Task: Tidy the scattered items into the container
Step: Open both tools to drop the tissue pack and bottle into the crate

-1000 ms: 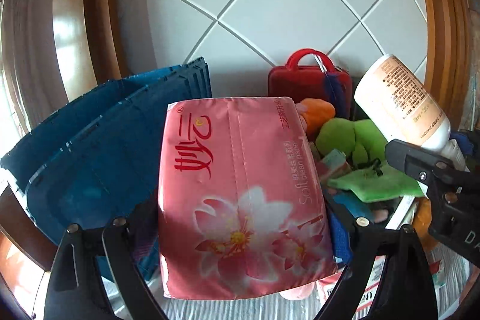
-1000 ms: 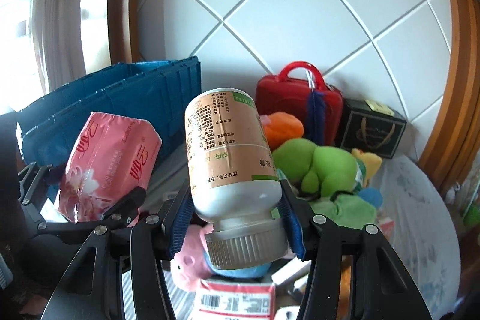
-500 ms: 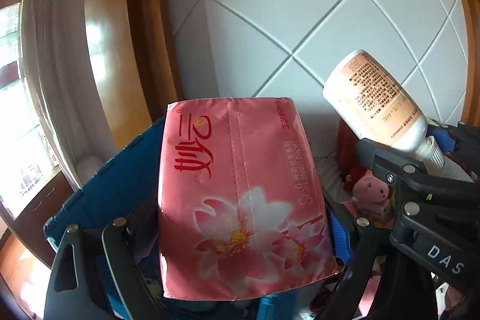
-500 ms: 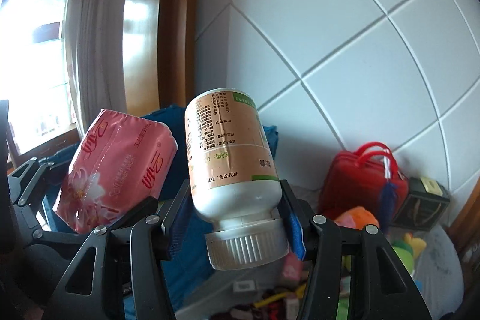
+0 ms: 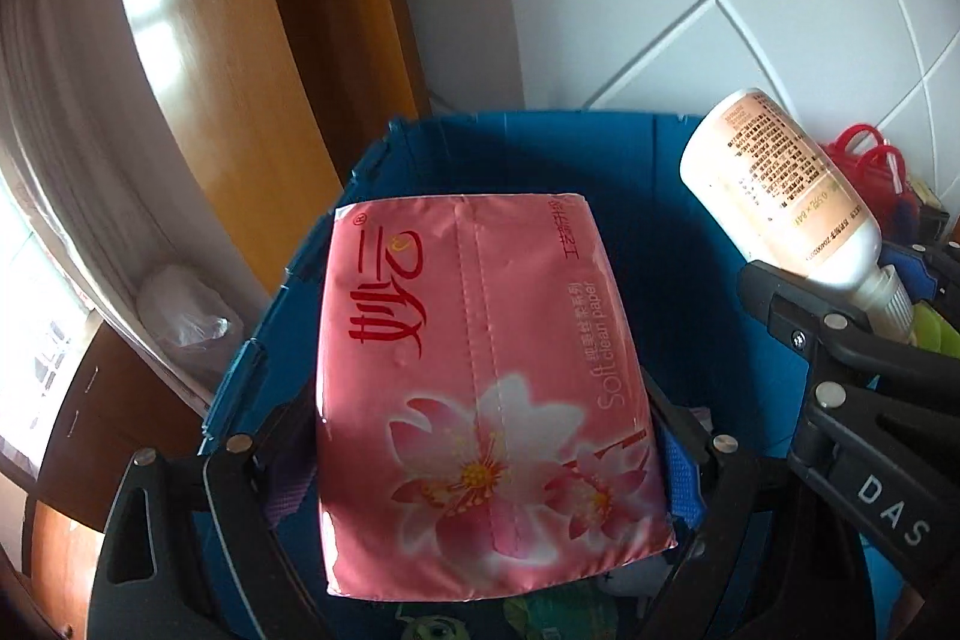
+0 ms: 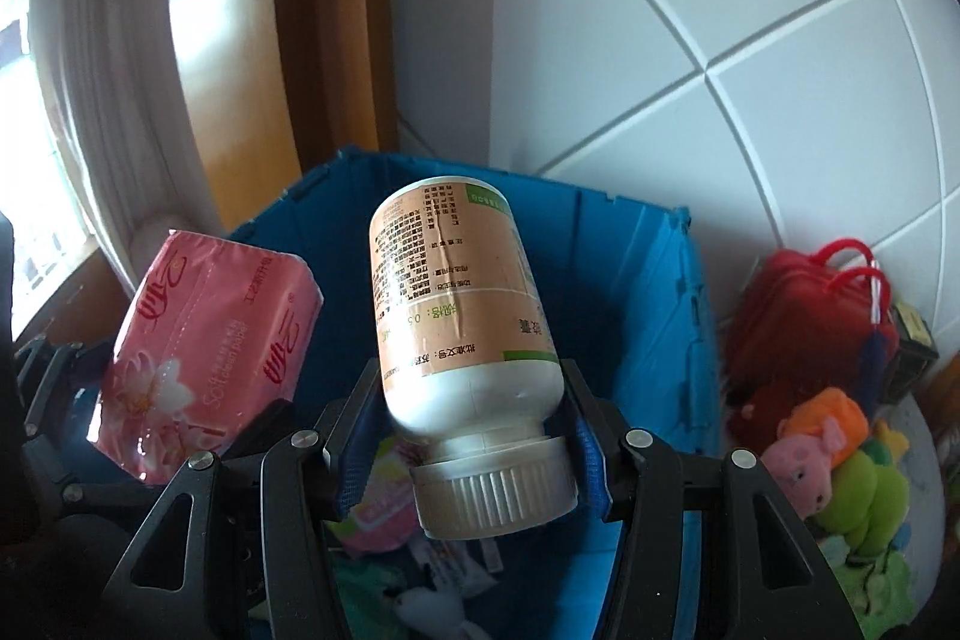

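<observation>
My left gripper is shut on a pink tissue pack and holds it above the open blue crate. The pack also shows in the right wrist view. My right gripper is shut on a white bottle with a tan label, cap towards the camera, held over the same crate. The bottle shows in the left wrist view at the right. Several small items lie on the crate's bottom.
To the right of the crate lie a red case, a pink and orange plush, a green plush and a dark box. White tiled wall behind, wooden frame and window at the left.
Both grippers have swung left and moved from over the scattered items to above the blue crate, each still holding its item. The crate's inside now shows below them.
</observation>
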Demonstrator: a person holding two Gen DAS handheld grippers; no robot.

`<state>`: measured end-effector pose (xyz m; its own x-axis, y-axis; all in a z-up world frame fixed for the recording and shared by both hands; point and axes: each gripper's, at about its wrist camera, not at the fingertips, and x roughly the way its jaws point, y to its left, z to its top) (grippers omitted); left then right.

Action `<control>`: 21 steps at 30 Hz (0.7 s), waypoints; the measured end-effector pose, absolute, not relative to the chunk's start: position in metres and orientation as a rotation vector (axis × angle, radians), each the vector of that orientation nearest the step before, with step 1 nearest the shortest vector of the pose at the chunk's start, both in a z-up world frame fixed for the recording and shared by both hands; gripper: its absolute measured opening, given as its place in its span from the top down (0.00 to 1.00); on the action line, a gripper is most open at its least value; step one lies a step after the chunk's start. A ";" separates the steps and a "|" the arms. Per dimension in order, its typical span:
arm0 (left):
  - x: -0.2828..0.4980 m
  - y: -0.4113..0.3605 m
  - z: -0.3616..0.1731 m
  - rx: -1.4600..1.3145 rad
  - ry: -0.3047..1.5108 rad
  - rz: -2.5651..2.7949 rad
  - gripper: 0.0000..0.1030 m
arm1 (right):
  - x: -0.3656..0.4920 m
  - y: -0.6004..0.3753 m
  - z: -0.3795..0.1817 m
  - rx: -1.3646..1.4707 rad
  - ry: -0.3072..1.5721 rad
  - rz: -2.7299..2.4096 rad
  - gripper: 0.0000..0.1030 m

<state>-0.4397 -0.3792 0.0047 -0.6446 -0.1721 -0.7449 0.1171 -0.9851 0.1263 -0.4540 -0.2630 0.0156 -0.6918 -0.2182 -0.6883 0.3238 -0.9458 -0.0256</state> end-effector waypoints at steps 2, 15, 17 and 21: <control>-0.463 -0.389 -0.021 1.378 -0.118 -2.666 0.11 | -0.476 -0.274 -0.011 1.169 0.239 -2.631 0.48; -0.504 -0.381 -0.165 1.961 -0.170 -2.412 0.11 | -0.516 -0.272 -0.147 1.757 0.413 -2.397 0.48; -0.501 -0.379 -0.171 1.975 -0.169 -2.409 0.10 | -0.514 -0.278 -0.154 1.766 0.461 -2.380 0.48; -0.503 -0.379 -0.171 1.964 -0.152 -2.414 0.09 | -0.511 -0.286 -0.155 1.734 0.455 -2.364 0.48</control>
<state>-0.5034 -0.3785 -0.1705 -0.2052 -0.0814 -0.9753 -0.0412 -0.9949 0.0917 -0.5109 -0.2855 -0.1555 -0.3071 0.0395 -0.9509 0.3162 -0.9381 -0.1411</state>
